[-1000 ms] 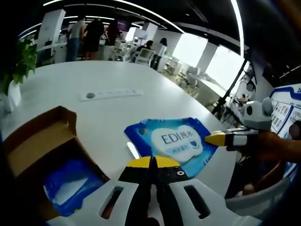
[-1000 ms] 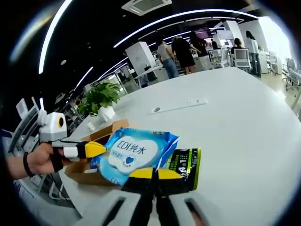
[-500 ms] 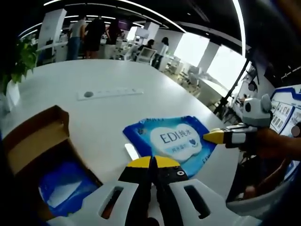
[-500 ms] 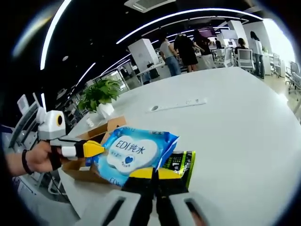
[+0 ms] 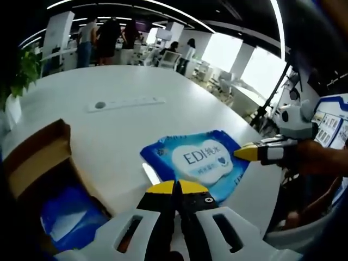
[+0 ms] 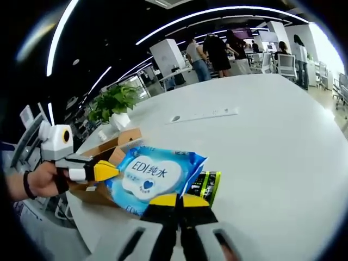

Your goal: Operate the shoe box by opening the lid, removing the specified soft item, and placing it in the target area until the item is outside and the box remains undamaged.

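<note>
Lying outside one open shoe box (image 5: 38,163), two wipes packs (image 5: 202,163), second inside

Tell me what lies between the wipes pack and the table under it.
A green-and-black packet shows from under the blue wipes pack in the right gripper view. Whether the pack rests on it is unclear.

Bright ceiling light strips (image 5: 163,6), window (image 5: 255,70) glare; fisheye-bent edges, soft blurred background.

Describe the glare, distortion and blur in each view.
Left gripper view: bright windows blow out at upper right, fisheye bends the white table, wipes pack lettering readable. Right gripper view: ceiling light strips curve into arcs, the people behind are soft, the wipes pack is sharp.
</note>
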`<control>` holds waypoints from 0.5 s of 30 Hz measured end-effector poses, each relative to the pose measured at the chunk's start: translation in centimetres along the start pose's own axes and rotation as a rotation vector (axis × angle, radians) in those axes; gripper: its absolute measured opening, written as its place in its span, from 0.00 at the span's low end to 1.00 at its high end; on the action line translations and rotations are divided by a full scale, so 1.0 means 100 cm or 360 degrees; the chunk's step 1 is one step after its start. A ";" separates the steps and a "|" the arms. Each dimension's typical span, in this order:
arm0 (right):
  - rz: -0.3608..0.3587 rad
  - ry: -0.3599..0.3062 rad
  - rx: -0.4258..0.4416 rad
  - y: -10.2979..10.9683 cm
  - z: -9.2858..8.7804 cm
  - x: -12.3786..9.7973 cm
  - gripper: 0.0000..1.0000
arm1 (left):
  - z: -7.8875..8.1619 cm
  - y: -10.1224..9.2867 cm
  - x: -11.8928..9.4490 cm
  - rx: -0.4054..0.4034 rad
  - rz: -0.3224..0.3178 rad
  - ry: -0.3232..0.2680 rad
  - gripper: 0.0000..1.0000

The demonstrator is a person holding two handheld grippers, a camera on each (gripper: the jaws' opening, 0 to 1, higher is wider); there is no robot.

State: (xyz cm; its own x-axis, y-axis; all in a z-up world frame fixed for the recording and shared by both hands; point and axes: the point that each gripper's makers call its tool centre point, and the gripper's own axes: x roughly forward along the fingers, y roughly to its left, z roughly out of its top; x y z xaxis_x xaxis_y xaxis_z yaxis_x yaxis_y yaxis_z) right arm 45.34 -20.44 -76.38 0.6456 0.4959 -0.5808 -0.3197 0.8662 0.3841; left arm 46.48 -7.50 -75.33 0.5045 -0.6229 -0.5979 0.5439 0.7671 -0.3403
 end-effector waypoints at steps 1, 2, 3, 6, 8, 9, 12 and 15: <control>0.0001 0.0006 -0.0005 -0.001 -0.001 0.001 0.00 | -0.001 0.000 0.001 0.0000 -0.0001 0.0005 0.00; 0.0004 0.0011 -0.0013 -0.003 -0.001 0.001 0.00 | -0.001 0.000 0.002 0.0003 -0.0001 0.0008 0.00; 0.0006 0.0014 -0.0018 -0.003 -0.002 0.002 0.00 | -0.002 -0.001 0.004 0.0005 0.0000 0.0014 0.00; 0.0006 0.0031 -0.0026 -0.008 -0.004 0.004 0.00 | -0.006 -0.002 0.008 0.0024 0.0000 0.0033 0.00; 0.0005 0.0039 -0.0030 -0.010 -0.004 0.005 0.00 | -0.008 -0.002 0.010 0.0033 -0.0008 0.0040 0.00; 0.0009 0.0046 -0.0026 -0.011 -0.005 0.006 0.00 | -0.009 -0.001 0.011 0.0038 -0.0010 0.0048 0.00; 0.0016 0.0061 -0.0032 -0.013 -0.007 0.010 0.00 | -0.010 0.001 0.014 0.0048 -0.0006 0.0061 0.00; 0.0019 0.0074 -0.0027 -0.015 -0.010 0.013 0.00 | -0.013 0.002 0.016 0.0066 0.0002 0.0084 0.00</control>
State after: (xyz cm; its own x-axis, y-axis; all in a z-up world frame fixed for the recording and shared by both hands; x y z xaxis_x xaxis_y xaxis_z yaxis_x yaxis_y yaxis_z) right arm 45.99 -21.02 -78.39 0.6091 0.5082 -0.6089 -0.3394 0.8609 0.3791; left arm 46.54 -8.18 -77.31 0.4696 -0.6121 -0.6363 0.5713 0.7601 -0.3096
